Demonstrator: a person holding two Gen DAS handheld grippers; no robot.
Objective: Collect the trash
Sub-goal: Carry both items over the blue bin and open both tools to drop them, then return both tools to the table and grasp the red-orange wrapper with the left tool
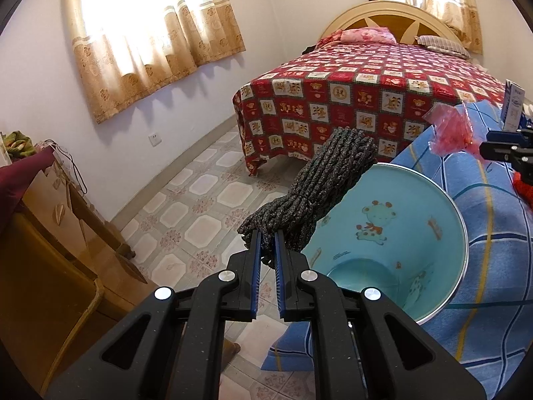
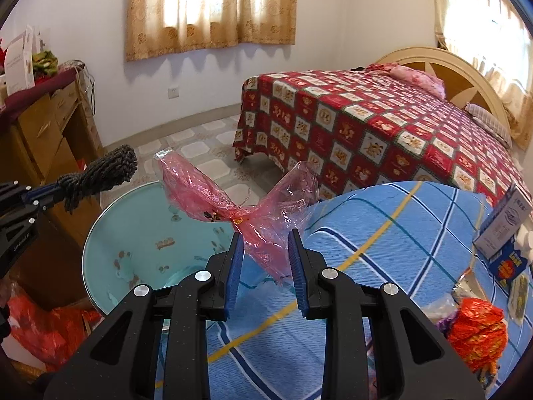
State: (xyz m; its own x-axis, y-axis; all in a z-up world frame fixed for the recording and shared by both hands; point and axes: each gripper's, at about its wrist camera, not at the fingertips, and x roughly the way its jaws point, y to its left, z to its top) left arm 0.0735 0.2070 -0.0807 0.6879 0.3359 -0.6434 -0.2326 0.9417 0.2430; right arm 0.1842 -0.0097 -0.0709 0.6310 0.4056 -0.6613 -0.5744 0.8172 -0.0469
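Left wrist view: left gripper (image 1: pixel 268 243) has its jaws clamped nearly together on the near end of a dark grey speckled bundle of knitted cord or fabric (image 1: pixel 319 186). The bundle sticks out forward and up, hanging over the near-left rim of the round light-blue plastic bin with cartoon prints (image 1: pixel 386 243). Held there because that's the drop spot, I judge: let go and it falls in. Bin looks empty inside and stands against the blue plaid-covered surface (image 1: pixel 493 266).

Right wrist view: same bin (image 2: pixel 140 233) sits lower left, left gripper (image 2: pixel 46 190) and the bundle (image 2: pixel 103 173) just beyond its far-left rim. Right gripper (image 2: pixel 265 243) has its jaws partly apart, pinching the twisted waist of a crumpled pink transparent plastic wrapper (image 2: pixel 233 196); contact looks light, film only. Wrapper is lifted clear of the surface (image 2: pixel 383 233), near the bin's right edge, not yet over the opening. Further right, a blue-white carton (image 2: pixel 504 226) and an orange-red crinkled foil wrapper (image 2: pixel 476 330) lie on the surface, likely trash yet to collect.
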